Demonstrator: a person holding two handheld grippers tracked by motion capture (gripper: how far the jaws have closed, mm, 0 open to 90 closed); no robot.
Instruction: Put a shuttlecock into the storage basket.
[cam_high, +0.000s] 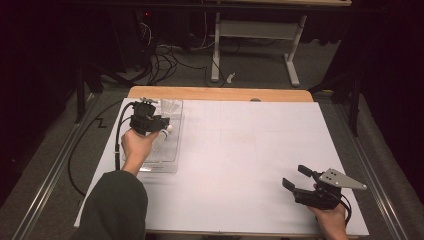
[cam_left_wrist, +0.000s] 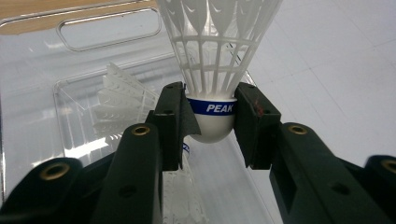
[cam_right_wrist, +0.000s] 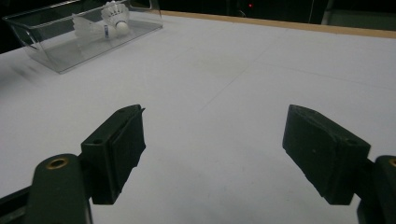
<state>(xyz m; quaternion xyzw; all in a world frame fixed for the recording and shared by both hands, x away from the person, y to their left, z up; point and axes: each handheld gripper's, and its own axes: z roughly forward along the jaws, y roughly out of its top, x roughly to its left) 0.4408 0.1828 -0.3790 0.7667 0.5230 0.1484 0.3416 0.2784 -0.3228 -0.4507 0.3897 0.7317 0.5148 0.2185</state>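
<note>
White plastic-skirted shuttlecock (cam_left_wrist: 212, 88) with rounded white cork base and blue band reading PEAK, upright, skirt flaring toward top centre of the left gripper view, base clamped from both sides, above a clear plastic rectangular tray (cam_left_wrist: 107, 30).

Dim, dark surroundings frame the brightly lit white bench (cam_high: 240, 150), with glare on the clear tray (cam_left_wrist: 32, 93) and soft, slightly blurred edges.

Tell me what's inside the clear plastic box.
The clear plastic box holds a white shuttlecock lying on its side, plus another gripped by the left gripper above it. The jaws hide the floor beneath.
</note>
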